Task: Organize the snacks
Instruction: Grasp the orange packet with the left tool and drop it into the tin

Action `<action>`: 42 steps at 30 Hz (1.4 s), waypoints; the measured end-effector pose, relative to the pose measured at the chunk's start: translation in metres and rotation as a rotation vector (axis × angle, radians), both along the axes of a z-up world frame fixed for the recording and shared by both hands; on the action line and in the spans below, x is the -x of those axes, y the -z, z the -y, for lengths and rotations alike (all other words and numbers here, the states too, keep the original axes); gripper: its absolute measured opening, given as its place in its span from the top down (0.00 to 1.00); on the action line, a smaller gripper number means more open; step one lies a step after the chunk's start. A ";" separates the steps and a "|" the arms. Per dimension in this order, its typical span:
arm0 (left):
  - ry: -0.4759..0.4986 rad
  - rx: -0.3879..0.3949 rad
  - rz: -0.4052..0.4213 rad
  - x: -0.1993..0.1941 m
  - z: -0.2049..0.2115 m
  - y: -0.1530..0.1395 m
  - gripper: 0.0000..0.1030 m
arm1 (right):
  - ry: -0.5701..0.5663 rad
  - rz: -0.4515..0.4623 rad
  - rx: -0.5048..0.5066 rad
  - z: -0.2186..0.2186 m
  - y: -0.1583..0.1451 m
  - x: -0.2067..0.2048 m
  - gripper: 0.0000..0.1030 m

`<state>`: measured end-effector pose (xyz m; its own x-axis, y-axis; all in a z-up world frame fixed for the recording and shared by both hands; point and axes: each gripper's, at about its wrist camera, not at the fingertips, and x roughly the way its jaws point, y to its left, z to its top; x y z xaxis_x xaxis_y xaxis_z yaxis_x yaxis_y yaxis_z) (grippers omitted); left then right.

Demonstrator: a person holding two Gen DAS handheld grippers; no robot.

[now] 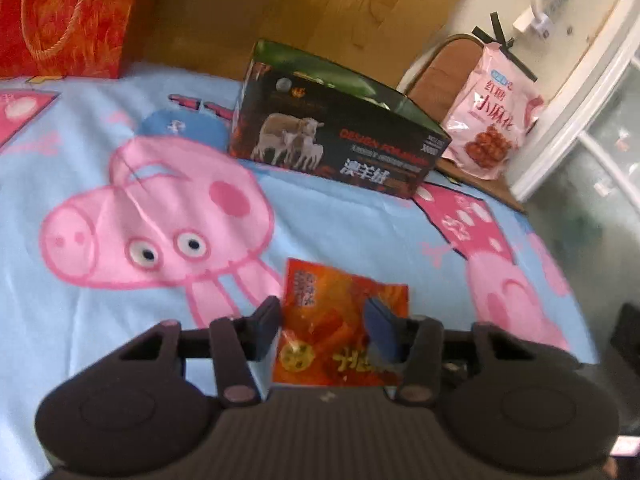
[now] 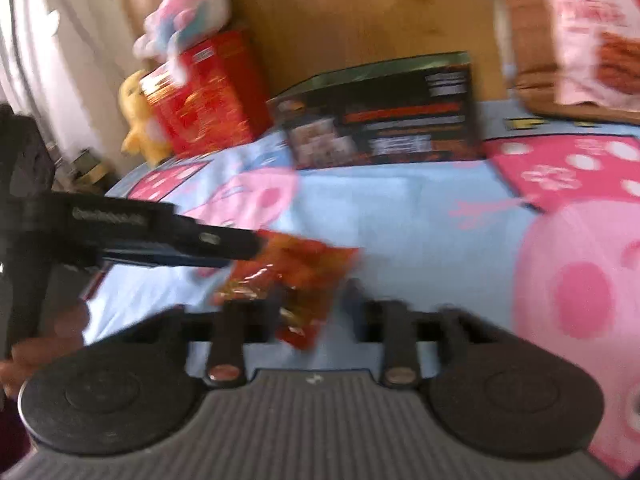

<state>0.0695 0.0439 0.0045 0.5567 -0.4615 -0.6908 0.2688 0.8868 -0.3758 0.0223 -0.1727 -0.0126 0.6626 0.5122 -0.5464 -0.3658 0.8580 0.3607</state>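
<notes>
Two big things frame us, the cartoon bedsheet [image 1: 340, 224] and dark box [image 1: 340, 140], while our left gripper [image 1: 326, 326] pinches the light, crinkly red snack packet [image 1: 320, 344] above the bed, and our right gripper [image 2: 312, 312] looks nearly pressed together at its edge, too blurred to confirm.

Bed [image 1: 340, 224] with light-blue cartoon-pig sheet. Landmark: dark box [image 1: 340, 136] with sheep picture, standing on the sheet near the wooden headboard. Left of box: red gift bag [image 1: 68, 20], well apart. Right of box: chair with pink snack bag [image 1: 490, 120] beside the bed. Orange-red snack packet [image 1: 340, 332] in front of box, well apart
</notes>
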 end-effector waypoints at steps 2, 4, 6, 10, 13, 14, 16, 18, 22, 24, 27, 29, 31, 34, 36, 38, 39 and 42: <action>-0.006 -0.006 -0.003 -0.002 0.001 -0.002 0.55 | 0.005 0.023 0.021 -0.009 -0.002 0.001 0.75; -0.007 0.035 -0.035 -0.008 -0.001 -0.004 0.57 | 0.011 0.029 0.021 -0.008 -0.004 0.000 0.76; -0.001 0.077 -0.035 -0.017 -0.001 -0.014 0.57 | 0.029 0.037 0.004 -0.001 -0.008 -0.002 0.77; 0.019 0.084 0.065 -0.039 0.018 -0.049 0.57 | 0.078 0.130 -0.016 0.014 -0.035 -0.015 0.78; 0.022 0.056 0.159 -0.064 0.037 -0.076 0.56 | 0.111 0.222 0.013 0.020 -0.056 -0.040 0.78; 0.016 0.045 0.183 -0.074 0.043 -0.083 0.56 | 0.124 0.246 0.020 0.023 -0.062 -0.049 0.78; 0.003 0.009 0.214 -0.097 0.056 -0.089 0.57 | 0.149 0.289 0.045 0.025 -0.070 -0.073 0.78; -0.028 -0.039 0.235 -0.118 0.067 -0.087 0.55 | 0.169 0.300 0.062 0.026 -0.071 -0.097 0.78; -0.117 -0.189 0.265 -0.143 0.085 -0.069 0.51 | 0.194 0.283 0.114 0.018 -0.057 -0.140 0.69; -0.156 -0.224 0.250 -0.145 0.086 -0.062 0.51 | 0.216 0.262 0.178 0.012 -0.048 -0.149 0.60; -0.183 -0.243 0.253 -0.131 0.081 -0.061 0.48 | 0.267 0.281 0.125 0.024 -0.049 -0.134 0.54; -0.197 -0.266 0.264 -0.119 0.080 -0.062 0.47 | 0.301 0.279 0.071 0.034 -0.052 -0.118 0.50; -0.197 -0.264 0.277 -0.101 0.079 -0.066 0.43 | 0.338 0.268 0.023 0.045 -0.050 -0.096 0.49; -0.198 -0.280 0.299 -0.074 0.078 -0.067 0.42 | 0.377 0.230 -0.033 0.059 -0.039 -0.059 0.41; -0.190 -0.290 0.305 -0.054 0.078 -0.066 0.42 | 0.391 0.205 -0.039 0.063 -0.031 -0.039 0.37; -0.182 -0.297 0.302 -0.037 0.075 -0.066 0.41 | 0.389 0.173 -0.034 0.064 -0.025 -0.024 0.30; -0.180 -0.302 0.302 -0.030 0.075 -0.066 0.40 | 0.388 0.157 -0.032 0.065 -0.022 -0.018 0.28; -0.170 -0.333 0.315 -0.004 0.074 -0.064 0.32 | 0.384 0.111 -0.054 0.068 -0.016 -0.002 0.22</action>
<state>0.0731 -0.0303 0.0685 0.8107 -0.1283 -0.5713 0.1646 0.9863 0.0121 0.0244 -0.2407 0.0034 0.8651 0.2414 -0.4397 -0.0612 0.9209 0.3850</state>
